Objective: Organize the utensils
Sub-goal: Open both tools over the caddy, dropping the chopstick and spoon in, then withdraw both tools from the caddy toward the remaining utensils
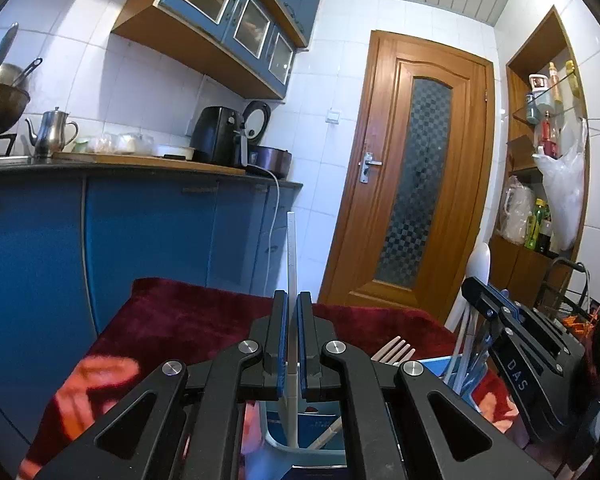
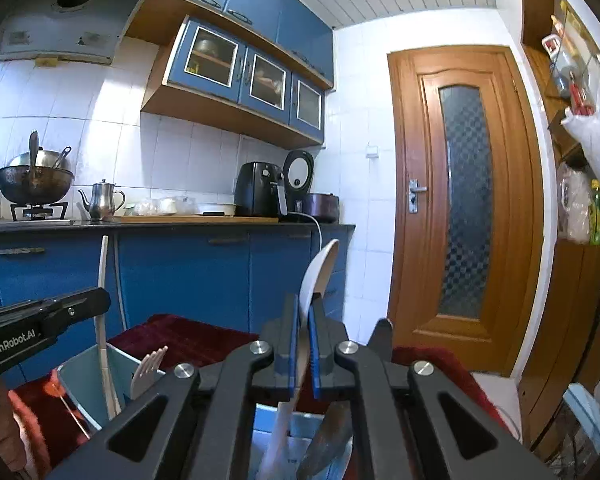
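the left hand-held gripper [image 1: 292,312] is seen clenched on a thin white utensil handle [image 1: 291,248], which stands upright between its blue pads and rises well above the fingertips. the lower end of the handle reaches down into a light blue utensil holder [image 1: 278,446] just below the jaws. what kind of utensil it is cannot be told, since its working end is hidden.

the right hand-held gripper [image 2: 304,312] is seen clenched on a white spoon [image 2: 318,272], gripped near the neck, with the bowl tilted up and to the right above the fingertips and the handle running down into a compartment of the holder [image 2: 82,380]. beside the spoon handle, in the same compartment, a brown wooden utensil [image 2: 326,436] is leaned.

in the right wrist view, a beige fork [image 2: 150,372] is stood tines-up in the left compartment of the holder, near the white handle held by the left hand-held gripper. in the left wrist view the fork tines [image 1: 394,350] are seen just behind the gripper body, with the right hand-held gripper further right.

the holder is set on a surface covered by a dark red cloth [image 1: 188,320]. behind it, blue kitchen cabinets [image 1: 148,232], a steel kettle [image 1: 52,132], a black air fryer [image 1: 216,136] and a wooden door [image 1: 416,176] are visible. part of a person's hand [image 2: 0,428] is glimpsed at the lower left of the right wrist view.
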{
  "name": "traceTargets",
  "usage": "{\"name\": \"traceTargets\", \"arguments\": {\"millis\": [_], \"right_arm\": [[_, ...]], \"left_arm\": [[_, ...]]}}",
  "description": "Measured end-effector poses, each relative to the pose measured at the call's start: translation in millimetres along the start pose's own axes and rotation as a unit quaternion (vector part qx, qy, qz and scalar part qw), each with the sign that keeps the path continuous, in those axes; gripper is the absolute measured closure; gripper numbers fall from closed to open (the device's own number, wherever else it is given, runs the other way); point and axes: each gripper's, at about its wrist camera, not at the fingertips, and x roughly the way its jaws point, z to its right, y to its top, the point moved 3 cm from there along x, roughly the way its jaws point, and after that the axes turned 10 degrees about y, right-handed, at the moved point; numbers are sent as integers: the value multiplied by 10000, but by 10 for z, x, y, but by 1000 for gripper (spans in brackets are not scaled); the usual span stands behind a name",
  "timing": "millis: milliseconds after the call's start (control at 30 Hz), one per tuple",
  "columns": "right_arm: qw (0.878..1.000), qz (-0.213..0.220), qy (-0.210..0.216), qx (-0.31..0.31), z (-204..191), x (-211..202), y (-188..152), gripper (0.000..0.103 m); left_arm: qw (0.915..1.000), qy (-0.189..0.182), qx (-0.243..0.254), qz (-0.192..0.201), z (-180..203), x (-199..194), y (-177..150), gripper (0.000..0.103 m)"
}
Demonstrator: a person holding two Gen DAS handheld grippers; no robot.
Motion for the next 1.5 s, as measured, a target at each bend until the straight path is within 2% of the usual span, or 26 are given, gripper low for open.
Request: {"name": "traceTargets", "arguments": {"millis": [433, 533, 600, 700, 1033, 1233, 1500], "right_arm": [[9991, 1, 289, 318, 46, -104, 33, 96], [9988, 13, 353, 352, 38, -117, 40, 88], [9983, 20, 416, 412, 35, -125, 46, 79], [9975, 21, 498, 510, 38, -140, 54, 75], [9952, 22, 653, 725, 23, -224, 108, 73], [9932, -295, 560, 979, 21, -301, 127, 73], [9896, -491, 587, 1221, 29, -553, 162, 72]], "left_arm": [[9997, 58, -66, -225, -16, 60, -44, 97], [9997, 34, -39, -237, 1, 54, -48, 94], [9997, 23, -21, -235, 8, 47, -49, 91], [9997, 6, -17, -230, 8, 46, -44, 89], [9997, -63, -37, -222, 10, 5, -14, 88], [9996, -95, 95, -252, 53, -103, 50, 88], [9989, -168, 268, -345, 126, -352, 111, 88]]}}
